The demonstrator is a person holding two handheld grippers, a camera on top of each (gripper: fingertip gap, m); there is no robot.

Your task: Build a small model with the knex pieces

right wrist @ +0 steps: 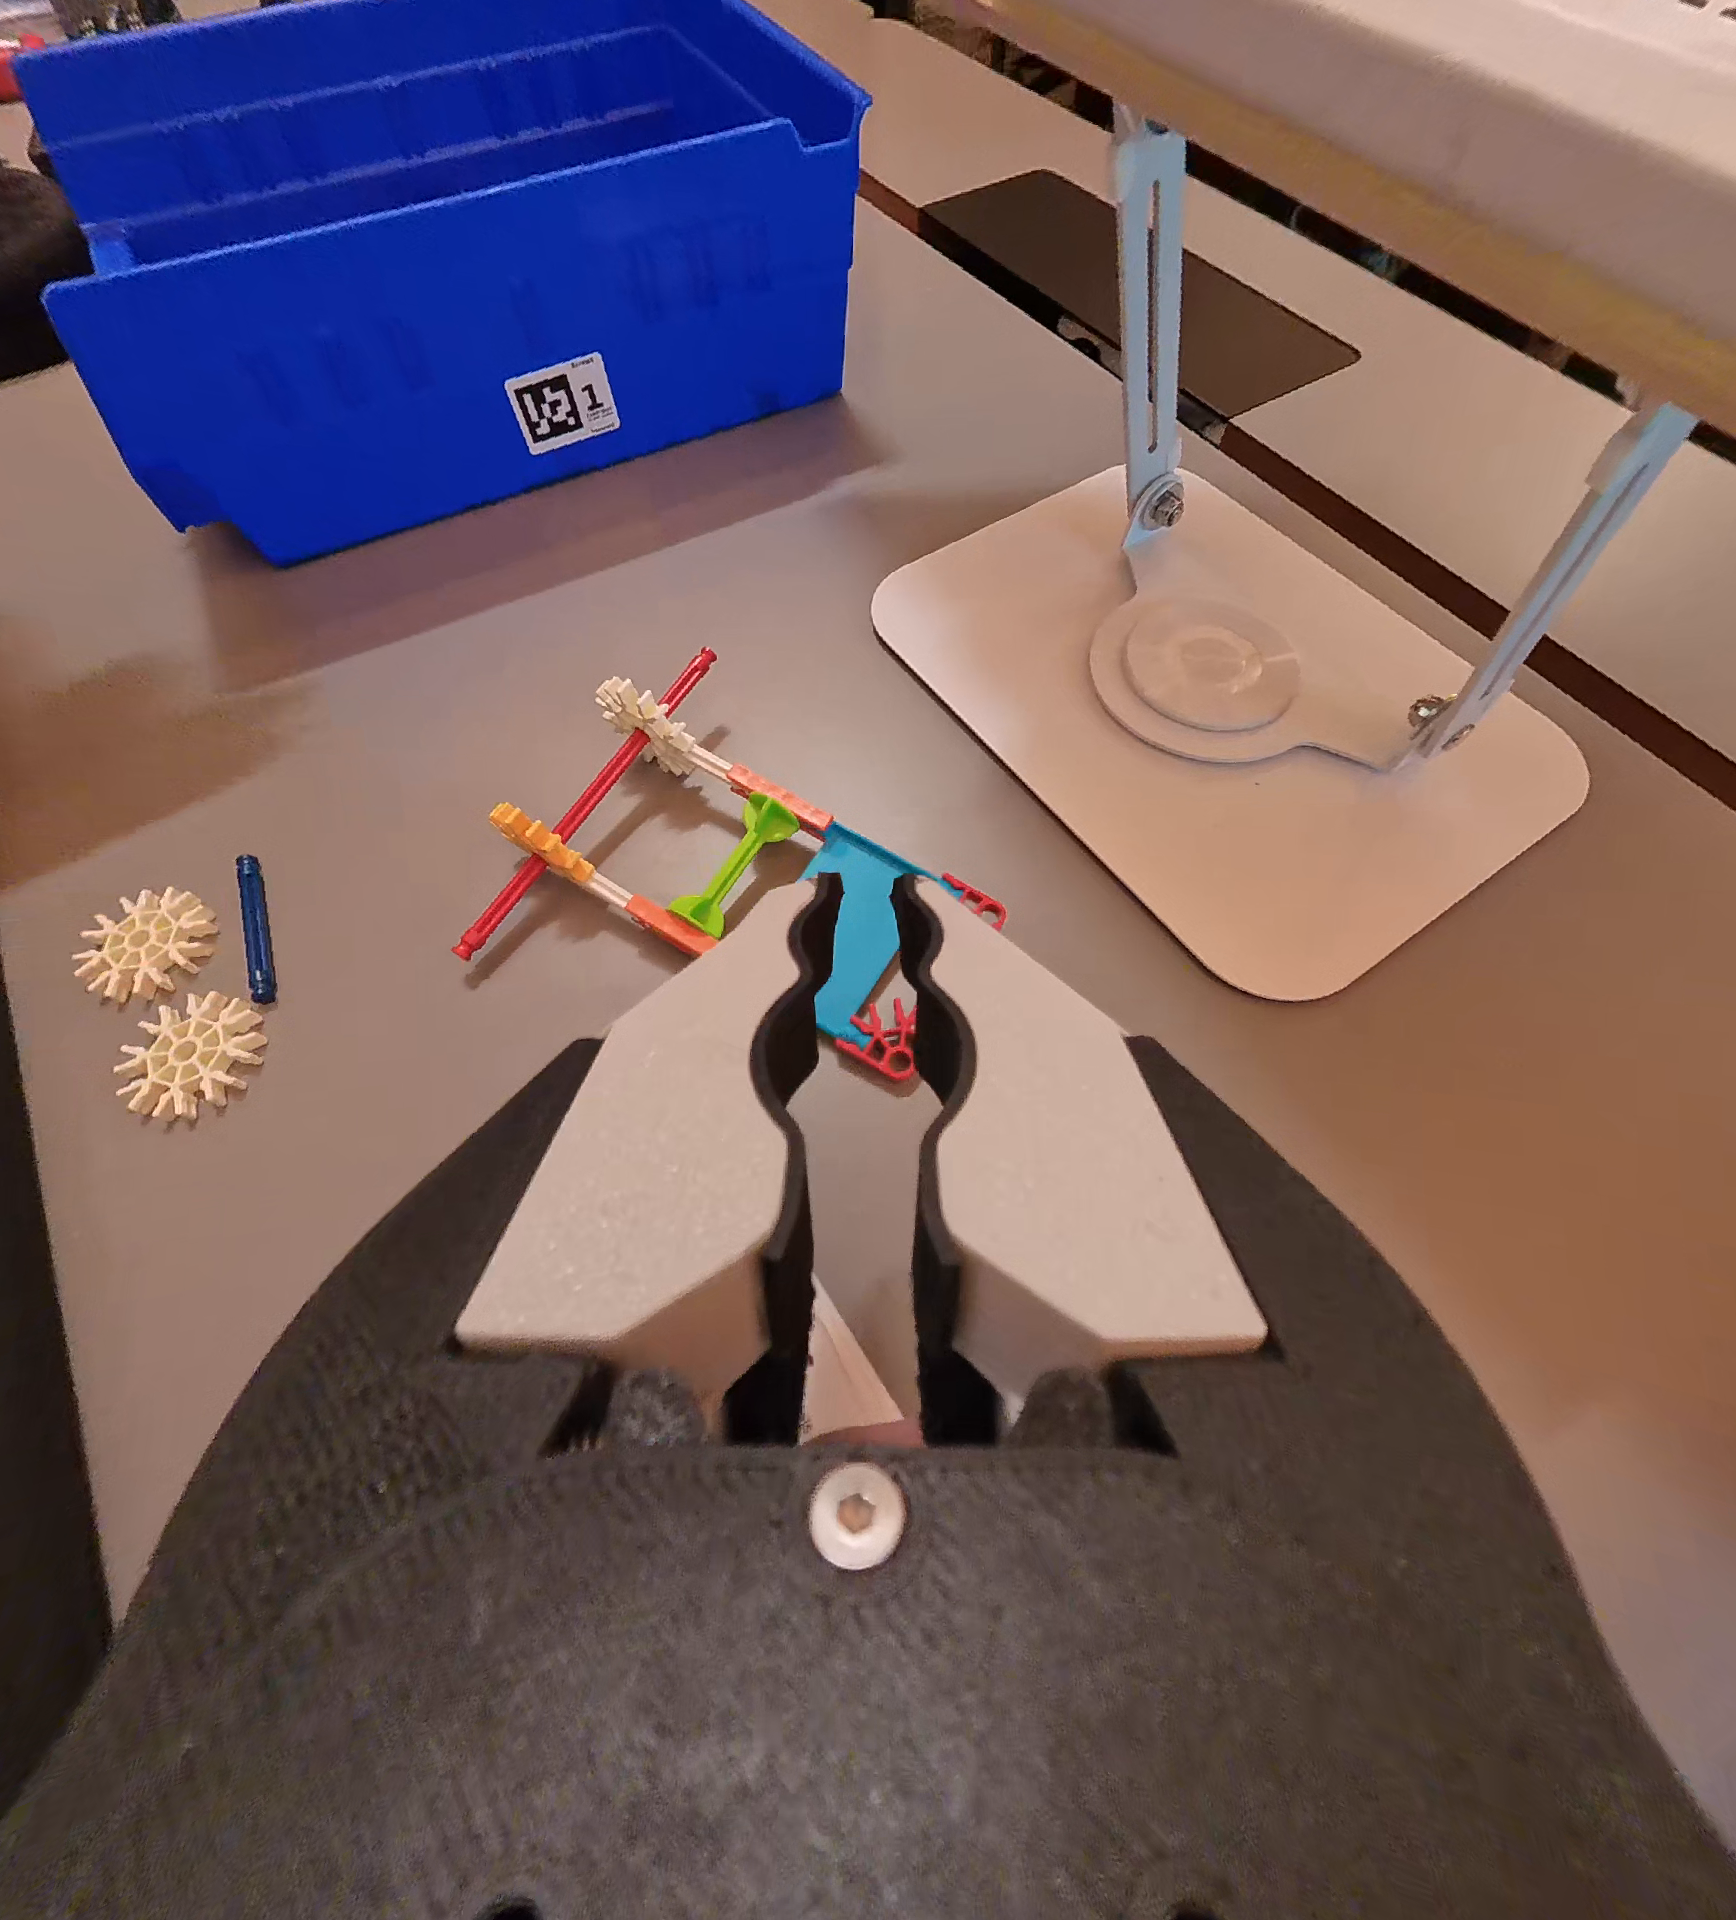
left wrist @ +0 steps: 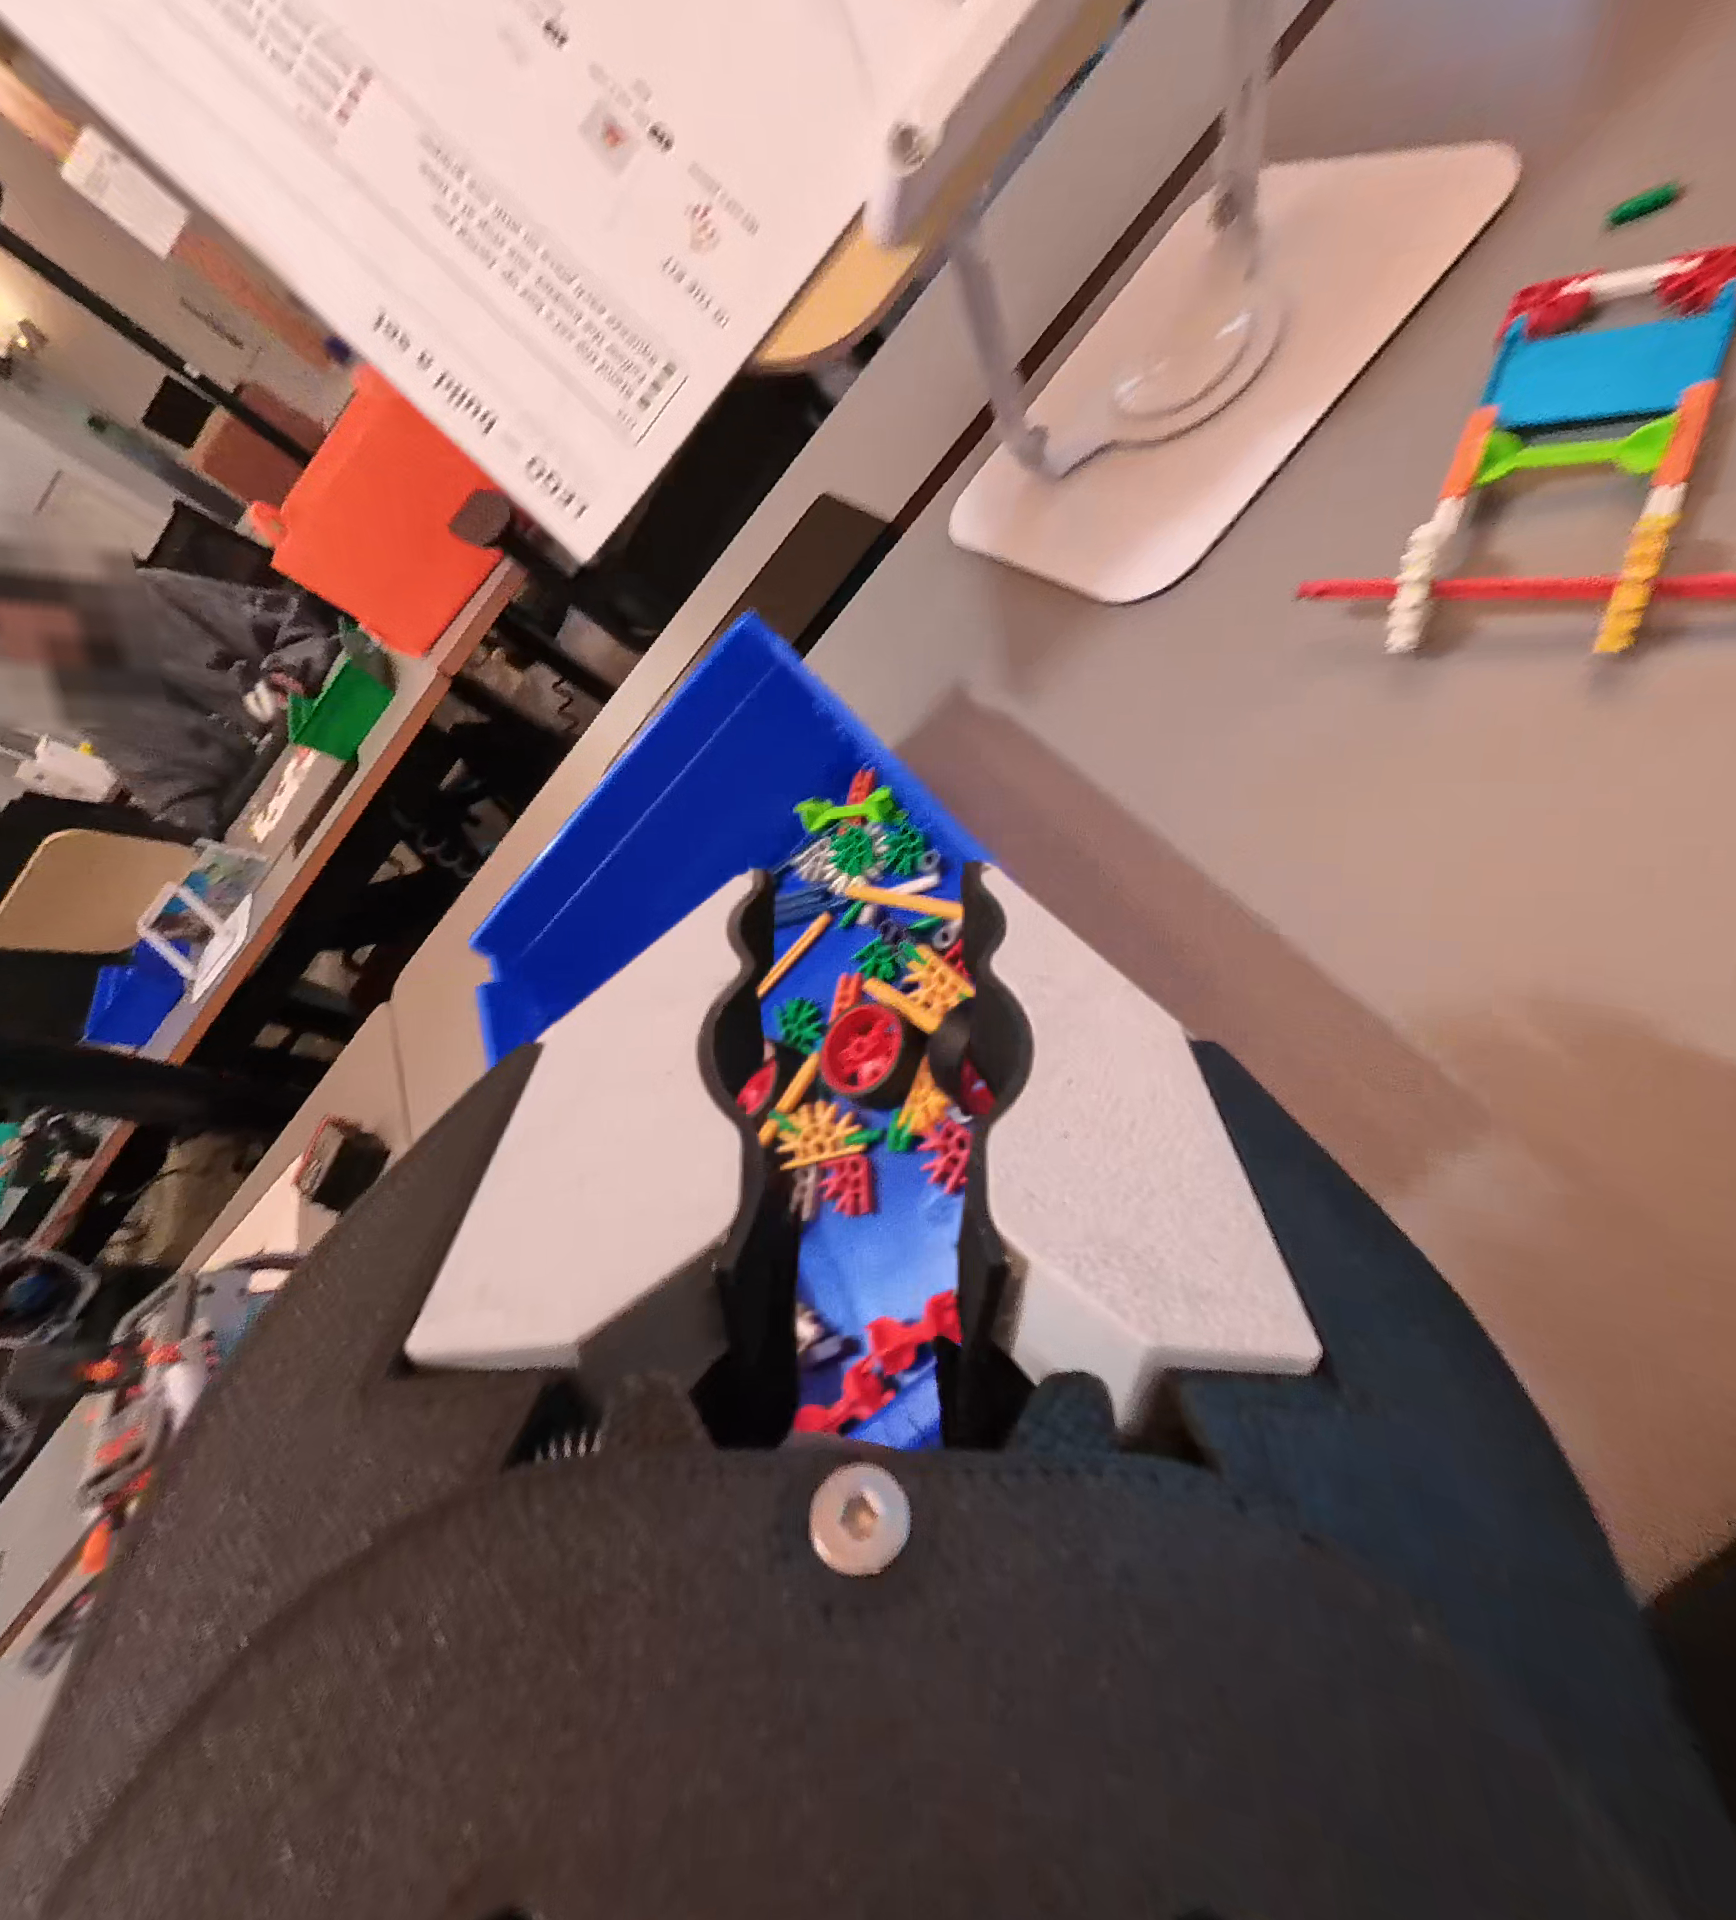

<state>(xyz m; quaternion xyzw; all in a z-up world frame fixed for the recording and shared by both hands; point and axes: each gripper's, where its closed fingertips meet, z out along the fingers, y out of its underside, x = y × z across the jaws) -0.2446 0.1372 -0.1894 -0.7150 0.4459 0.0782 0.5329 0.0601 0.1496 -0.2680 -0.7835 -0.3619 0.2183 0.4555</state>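
Left gripper (left wrist: 864,883): jaws spread, empty, poised over the blue bin (left wrist: 656,790) of loose construction-toy pieces, nearest a red wheel (left wrist: 864,1049). Risk: the tangled connectors may snag and lift out together.

Right gripper (right wrist: 859,883): jaws parted, nothing clamped, flanking the light-blue panel (right wrist: 859,935) of the rod-and-connector assembly (right wrist: 708,831) on the table (right wrist: 1363,1247). Risk: closing off-centre may skew the assembly or pop a joint. Two white snowflake connectors (right wrist: 145,943) and a dark-blue rod (right wrist: 254,928) lie well apart.

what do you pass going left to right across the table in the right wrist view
two cream snowflake pieces → dark blue rod → colourful toy frame → white stand base. The blue bin sits farther back, so it is left out.
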